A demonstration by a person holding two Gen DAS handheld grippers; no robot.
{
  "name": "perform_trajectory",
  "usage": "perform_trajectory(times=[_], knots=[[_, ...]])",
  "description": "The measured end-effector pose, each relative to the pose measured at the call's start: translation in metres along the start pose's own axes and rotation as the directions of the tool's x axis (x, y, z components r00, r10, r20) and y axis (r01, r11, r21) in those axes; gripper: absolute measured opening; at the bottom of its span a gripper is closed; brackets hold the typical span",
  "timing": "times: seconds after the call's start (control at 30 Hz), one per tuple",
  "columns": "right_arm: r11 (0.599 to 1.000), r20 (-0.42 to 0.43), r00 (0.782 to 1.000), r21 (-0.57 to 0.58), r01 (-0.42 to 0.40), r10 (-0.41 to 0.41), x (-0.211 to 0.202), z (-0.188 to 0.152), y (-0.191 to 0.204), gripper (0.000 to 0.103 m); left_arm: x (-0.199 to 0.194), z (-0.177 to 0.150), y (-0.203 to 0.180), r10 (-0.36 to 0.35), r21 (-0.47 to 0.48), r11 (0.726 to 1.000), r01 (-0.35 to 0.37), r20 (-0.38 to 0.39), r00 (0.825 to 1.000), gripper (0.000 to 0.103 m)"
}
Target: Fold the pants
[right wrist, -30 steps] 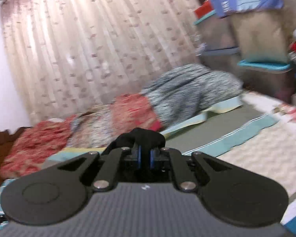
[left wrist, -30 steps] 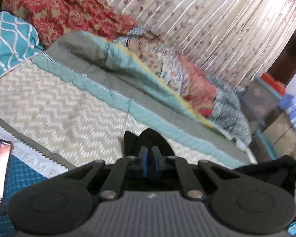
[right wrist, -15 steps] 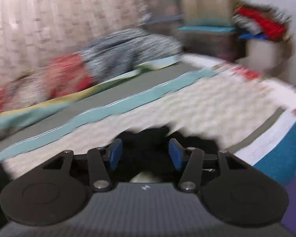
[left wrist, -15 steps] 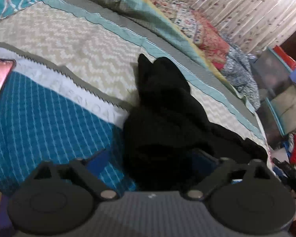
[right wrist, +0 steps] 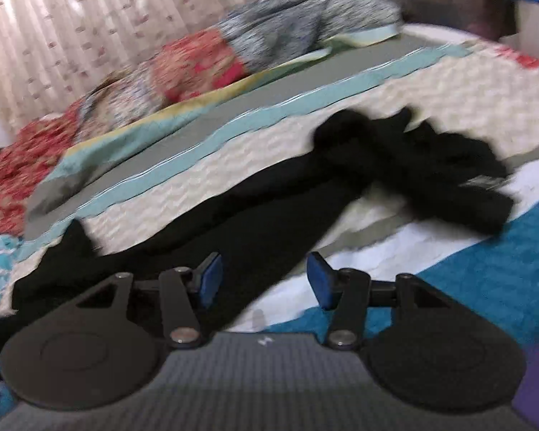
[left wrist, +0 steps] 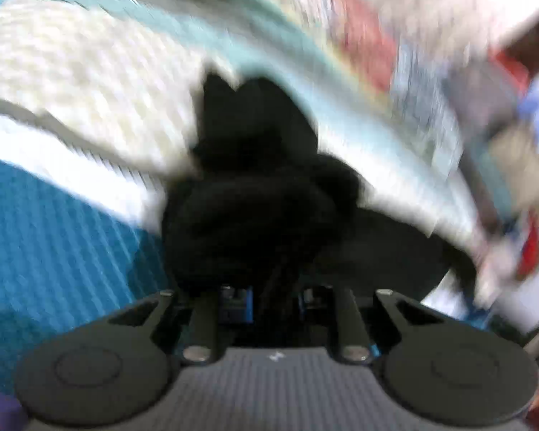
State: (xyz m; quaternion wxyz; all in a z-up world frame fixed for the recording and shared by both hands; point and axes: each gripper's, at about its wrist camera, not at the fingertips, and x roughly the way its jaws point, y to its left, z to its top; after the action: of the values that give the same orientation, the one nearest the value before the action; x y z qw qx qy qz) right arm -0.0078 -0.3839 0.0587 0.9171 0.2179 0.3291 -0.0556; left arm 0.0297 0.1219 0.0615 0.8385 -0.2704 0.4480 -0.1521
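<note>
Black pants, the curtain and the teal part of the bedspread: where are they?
black pants (right wrist: 341, 179): right wrist view, on the long leg stretched across the bed.
curtain (right wrist: 72, 36): right wrist view, on its pale folds behind the bed.
teal part of the bedspread (left wrist: 54, 251): left wrist view, on its ribbed cloth.

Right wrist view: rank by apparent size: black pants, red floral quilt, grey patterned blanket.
1. black pants, largest, but nearest the camera.
2. red floral quilt and grey patterned blanket look alike; blurred and partly cropped, so unranked.
</note>
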Motion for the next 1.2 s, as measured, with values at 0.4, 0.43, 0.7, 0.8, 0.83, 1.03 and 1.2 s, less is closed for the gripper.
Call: perform_trajectory(times=[0.4, 0.43, 0.7, 0.8, 0.83, 1.03, 1.2], knots=[[0.892, 0.069, 0.996, 0.451, 0.022, -0.060, 0.000, 0.003, -0.109, 0.059, -0.049, -0.006, 0.063, 0.194, -0.159, 0.970, -0.183, 0.051, 0.980, 0.018], [0.884, 0.052, 0.996, 0.467, 0.035, -0.067, 0.005, 0.000, -0.111, 0.059, -0.044, -0.010, 0.063, 0.209, -0.156, 0.967, -0.200, 0.048, 0.977, 0.018], [0.825, 0.058, 0.997, 0.565, 0.002, -0.042, 0.024, 0.003, -0.128, 0.006, -0.041, -0.009, 0.062, 0.223, -0.150, 0.965, -0.213, 0.053, 0.973, 0.018], [0.819, 0.082, 0.996, 0.573, -0.010, -0.045, 0.009, 0.012, -0.126, 0.006, -0.045, -0.010, 0.062, 0.218, -0.154, 0.966, -0.208, 0.052, 0.975, 0.018], [0.823, 0.122, 0.992, 0.566, -0.039, -0.036, -0.005, 0.017, -0.123, 0.006, -0.049, -0.011, 0.061, 0.212, -0.151, 0.968, -0.201, 0.055, 0.976, 0.018], [0.892, 0.415, 0.908, 0.429, -0.141, -0.056, -0.082, 0.093, -0.102, 0.006, -0.061, -0.008, 0.059, 0.202, -0.132, 0.972, -0.192, 0.067, 0.977, 0.018], [0.946, 0.362, 0.924, 0.323, 0.001, -0.125, -0.028, 0.163, -0.089, 0.027, -0.052, -0.006, 0.065, 0.235, -0.182, 0.958, -0.223, 0.052, 0.971, 0.018]])
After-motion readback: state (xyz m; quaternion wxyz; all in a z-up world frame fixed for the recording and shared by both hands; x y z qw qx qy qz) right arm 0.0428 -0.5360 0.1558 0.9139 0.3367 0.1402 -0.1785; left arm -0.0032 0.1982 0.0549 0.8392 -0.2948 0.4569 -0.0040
